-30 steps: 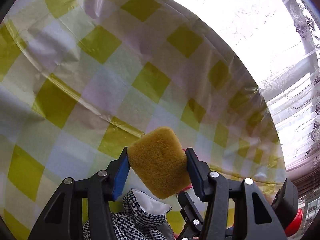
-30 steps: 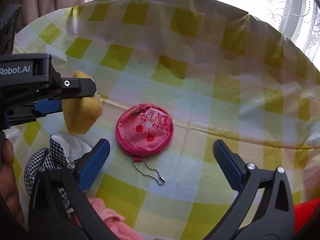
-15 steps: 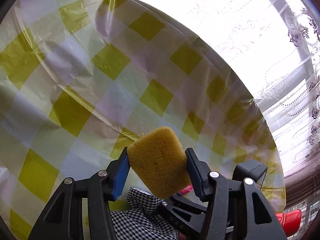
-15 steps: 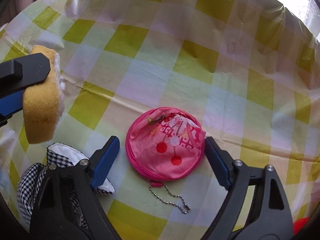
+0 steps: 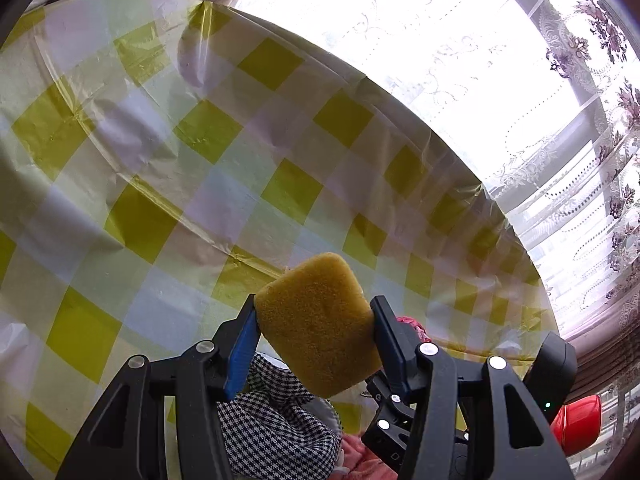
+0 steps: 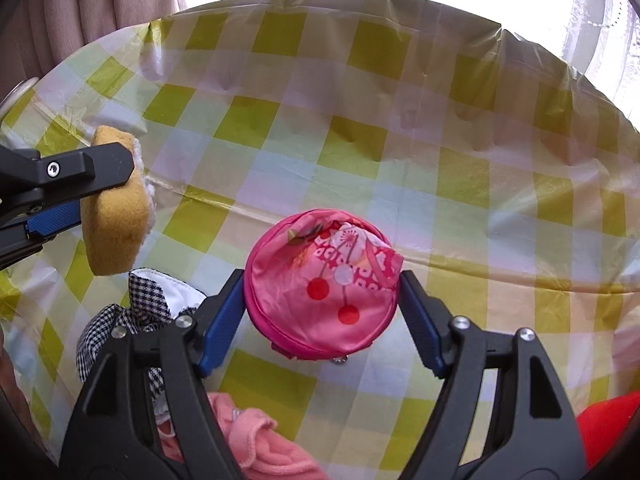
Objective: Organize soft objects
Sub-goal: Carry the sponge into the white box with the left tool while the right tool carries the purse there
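Sponge [image 5: 318, 326], yellow, hangs pinched in the left gripper [image 5: 316, 328] above the checked tablecloth [image 5: 160, 168], while the right gripper [image 6: 322, 300] is closing on the pink pouch [image 6: 322, 284], pads touching; next, I'd guess, lift and sort.

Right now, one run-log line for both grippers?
left gripper: shut on yellow sponge | right gripper: jaws closing, pads touching round pink pouch | tablecloth: checked

A yellow-checked tablecloth [image 6: 360, 152] — lace curtain [image 5: 580, 152] behind it.
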Demonstrator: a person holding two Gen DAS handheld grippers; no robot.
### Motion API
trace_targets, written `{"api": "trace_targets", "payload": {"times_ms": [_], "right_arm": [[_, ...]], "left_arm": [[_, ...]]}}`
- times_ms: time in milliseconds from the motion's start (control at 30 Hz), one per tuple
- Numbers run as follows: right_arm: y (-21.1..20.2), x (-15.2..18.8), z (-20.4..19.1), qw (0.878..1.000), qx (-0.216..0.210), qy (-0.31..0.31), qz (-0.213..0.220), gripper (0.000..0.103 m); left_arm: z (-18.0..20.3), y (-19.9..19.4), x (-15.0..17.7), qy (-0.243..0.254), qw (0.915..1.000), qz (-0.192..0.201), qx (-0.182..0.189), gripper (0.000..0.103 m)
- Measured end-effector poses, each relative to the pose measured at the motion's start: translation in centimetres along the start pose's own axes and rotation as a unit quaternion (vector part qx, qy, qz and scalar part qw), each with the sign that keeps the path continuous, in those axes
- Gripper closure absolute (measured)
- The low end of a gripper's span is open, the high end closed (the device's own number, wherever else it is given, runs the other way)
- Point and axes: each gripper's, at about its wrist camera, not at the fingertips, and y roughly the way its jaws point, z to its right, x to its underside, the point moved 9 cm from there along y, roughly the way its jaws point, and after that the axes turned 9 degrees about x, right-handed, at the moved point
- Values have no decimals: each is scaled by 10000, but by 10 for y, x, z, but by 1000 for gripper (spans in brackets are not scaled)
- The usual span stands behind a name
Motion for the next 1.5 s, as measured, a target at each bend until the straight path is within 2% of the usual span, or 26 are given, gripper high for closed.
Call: {"api": "trace_targets", "payload": {"times_ms": [267,367,700,1067,1300,1500], "right_arm": [[-45,23,30,9995,234,111,185,26],[-64,34,42,9992,186,282,212,26],[-123,81,68,9980,393,425,270,26],[-179,142,96,9957,493,738,281,26],[-208,188,119,9940,600,888,206,26],[-233,234,154,9912,813,1036,105,26]], "left_arm": [[25,-17,31,187,9997,-155,98,48],[35,-23,45,268,9993,-217,115,48],[82,-48,99,751,9957,-447,293,48],[109,-72,165,1039,9908,-773,399,48],[133,-83,216,1240,9848,-1069,587,48],[175,-91,261,1609,9745,-1309,857,48]]}}
